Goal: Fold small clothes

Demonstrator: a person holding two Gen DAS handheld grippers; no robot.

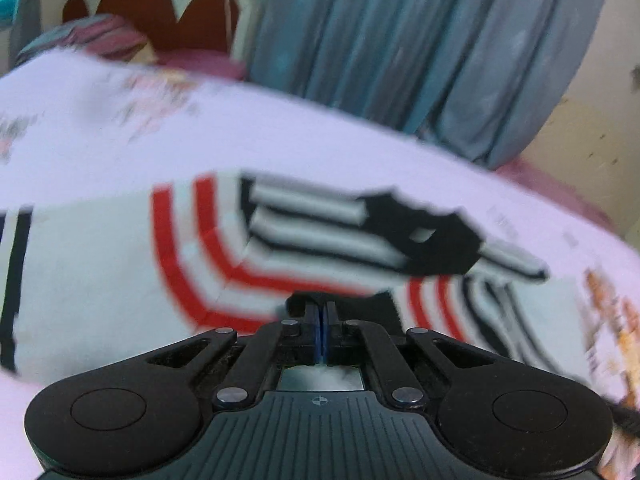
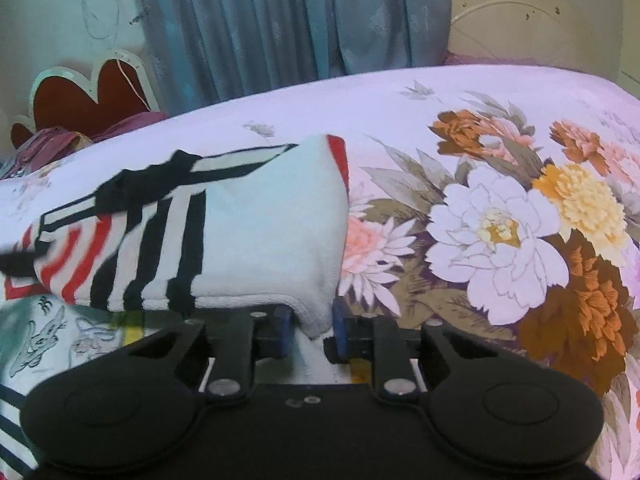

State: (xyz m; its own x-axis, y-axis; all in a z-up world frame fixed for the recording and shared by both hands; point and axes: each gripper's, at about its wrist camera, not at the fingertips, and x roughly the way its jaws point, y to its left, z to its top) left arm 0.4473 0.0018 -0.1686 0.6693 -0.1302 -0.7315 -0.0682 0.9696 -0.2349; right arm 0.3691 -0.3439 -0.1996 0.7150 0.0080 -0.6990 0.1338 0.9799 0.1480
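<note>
Right wrist: right gripper (image 2: 311,330) pinches striped garment (image 2: 264,220); left gripper (image 1: 321,316) closed, apparently empty.

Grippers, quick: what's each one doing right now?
Left gripper: jaws shut, at the striped garment; whether cloth is pinched cannot be told.
Right gripper: jaws shut on the garment's white corner.

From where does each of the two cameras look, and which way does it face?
Left wrist: sits on the left gripper, looking down across the garment on the bed; its shut fingers show.
Right wrist: sits on the right gripper, facing the bed's floral sheet; its fingers pinch a white fold.
Shared: the striped garment, bed, blue curtain and headboard.
</note>
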